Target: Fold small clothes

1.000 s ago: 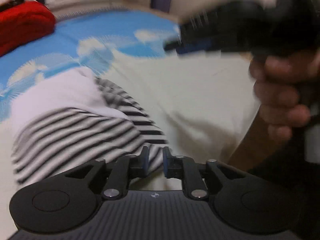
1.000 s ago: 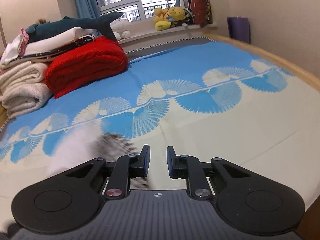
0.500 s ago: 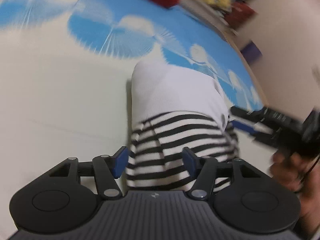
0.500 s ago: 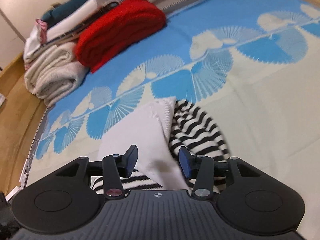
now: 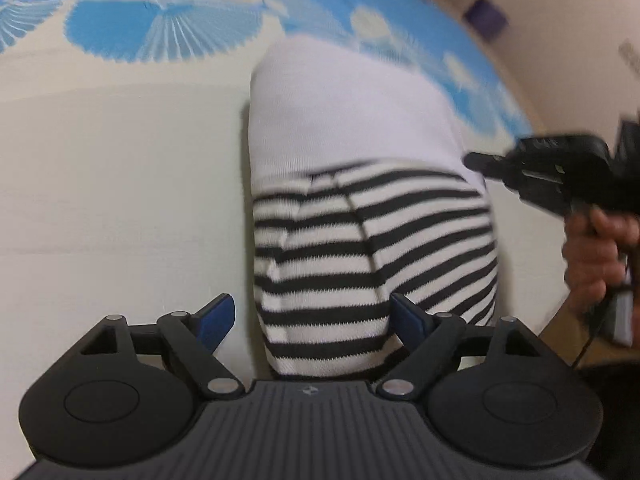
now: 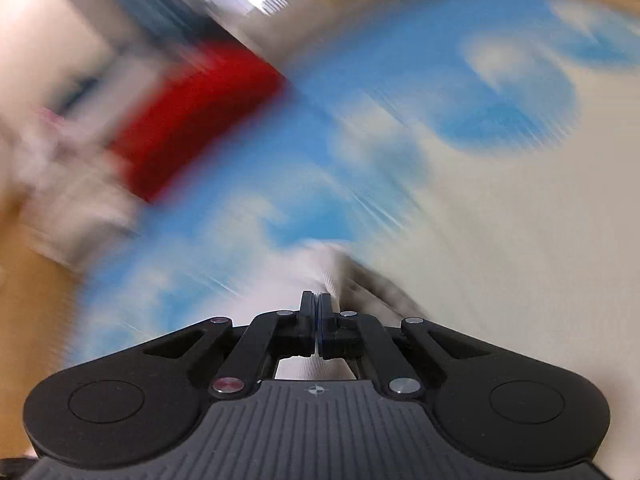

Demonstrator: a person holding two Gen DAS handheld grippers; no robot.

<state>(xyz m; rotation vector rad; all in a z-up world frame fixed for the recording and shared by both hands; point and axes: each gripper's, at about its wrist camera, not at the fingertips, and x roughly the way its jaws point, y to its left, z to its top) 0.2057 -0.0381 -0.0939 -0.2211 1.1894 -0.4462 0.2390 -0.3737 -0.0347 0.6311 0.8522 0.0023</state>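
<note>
A small folded garment (image 5: 360,200), white at the far half and black-and-white striped at the near half, lies on the bed. My left gripper (image 5: 312,318) is open, its jaws spread around the striped near end. My right gripper (image 6: 317,304) is shut, with nothing visible between its pads; it also shows in the left wrist view (image 5: 560,172), held by a hand just right of the garment. The right wrist view is heavily blurred; a white and striped smear of the garment (image 6: 344,272) lies just ahead of its fingertips.
The bedspread (image 5: 120,180) is cream with blue fan patterns (image 5: 168,28) farther away. A red folded blanket (image 6: 192,120) and pale folded clothes (image 6: 60,160) sit blurred at the far left. A wall with a purple item (image 5: 486,18) stands at the right.
My left gripper has opened wider and moved closer over the striped end. My right gripper has shut from open and is swinging fast, blurring its view.
</note>
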